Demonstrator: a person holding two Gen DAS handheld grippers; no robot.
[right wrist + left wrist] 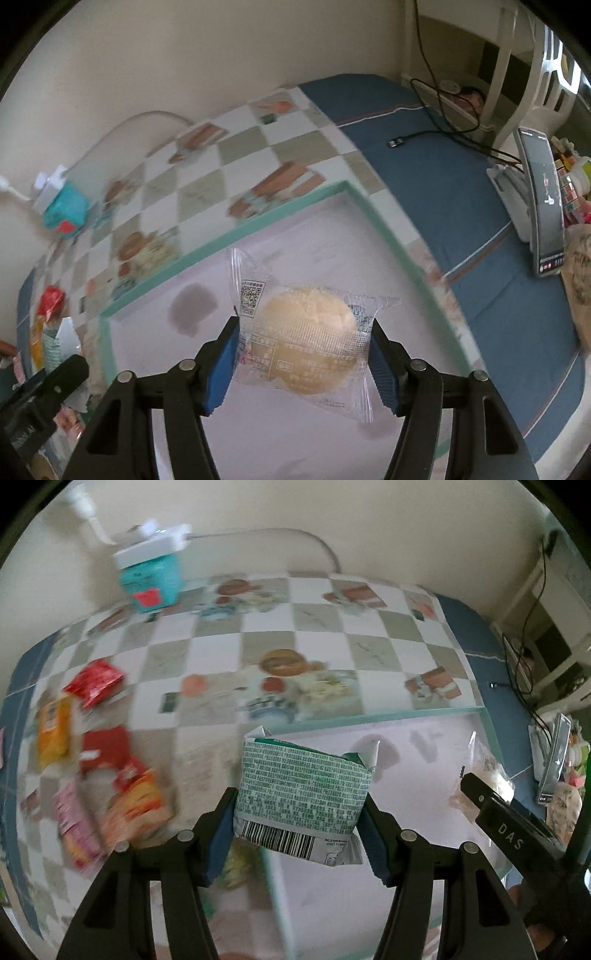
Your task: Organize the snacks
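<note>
The left gripper [300,812] held a green-and-white printed foil snack packet [303,794] upright between its blue pads, barcode end nearest the camera, clamped at both side edges. Beyond and below the packet lay a shallow tray with a pale lilac floor and a mint-green rim [369,716], resting on a checked tablecloth printed with food pictures [325,627]. To the left of this gripper a blurred heap of loose snack packets in red, orange and pink [99,753] lay on the cloth. Far ahead and to the left stood a teal box with a white lid [151,576].

The right gripper [303,339] gripped a round pale-yellow bun in a clear plastic wrapper [306,332]; both pads met the wrapper's sides. The bun hung over the tray floor, with the tray's far corner ahead and to the right. Whether the bun touched the floor could not be told.
</note>
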